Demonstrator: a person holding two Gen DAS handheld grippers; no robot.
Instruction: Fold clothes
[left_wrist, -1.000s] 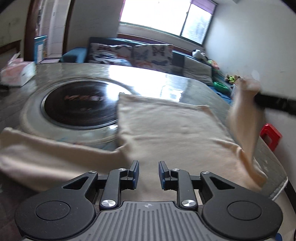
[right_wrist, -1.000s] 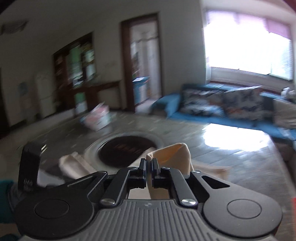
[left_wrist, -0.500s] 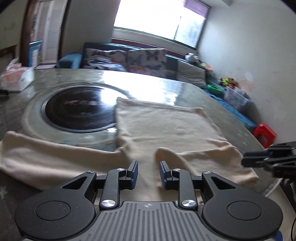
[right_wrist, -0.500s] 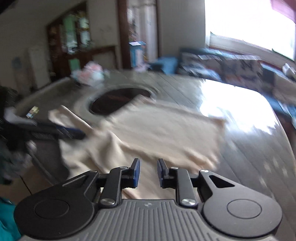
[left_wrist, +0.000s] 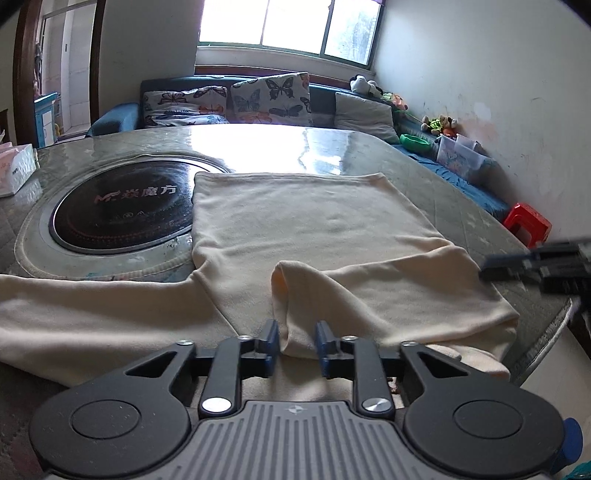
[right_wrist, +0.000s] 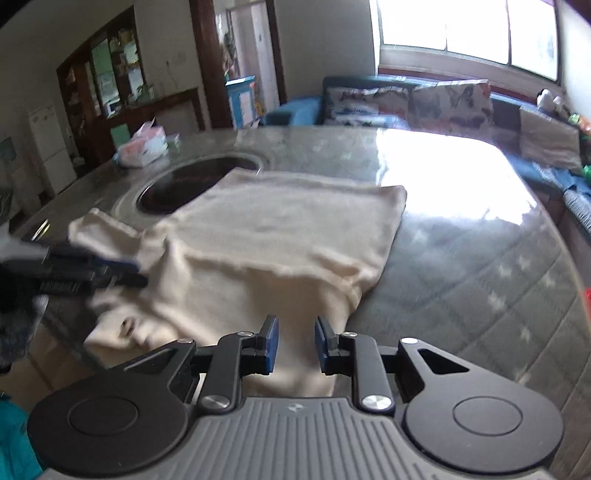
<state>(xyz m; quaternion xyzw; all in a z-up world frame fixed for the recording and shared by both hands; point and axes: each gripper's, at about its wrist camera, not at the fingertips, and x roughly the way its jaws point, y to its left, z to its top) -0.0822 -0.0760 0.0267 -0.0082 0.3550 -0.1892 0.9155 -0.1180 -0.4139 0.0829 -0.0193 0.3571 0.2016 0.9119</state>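
The cream garment (left_wrist: 310, 236) lay flat on the table (left_wrist: 369, 147), centre frame in the left wrist view, one sleeve trailing lower left, the other folded across the chest. My left gripper (left_wrist: 294, 345) had just been closing, its jaws slightly apart around the folded sleeve's cuff, not visibly pinching. My right gripper (right_wrist: 295, 345), lower centre of its view, had been opening and stood spread, empty. The trailing sleeve wanted folding next, I judged.
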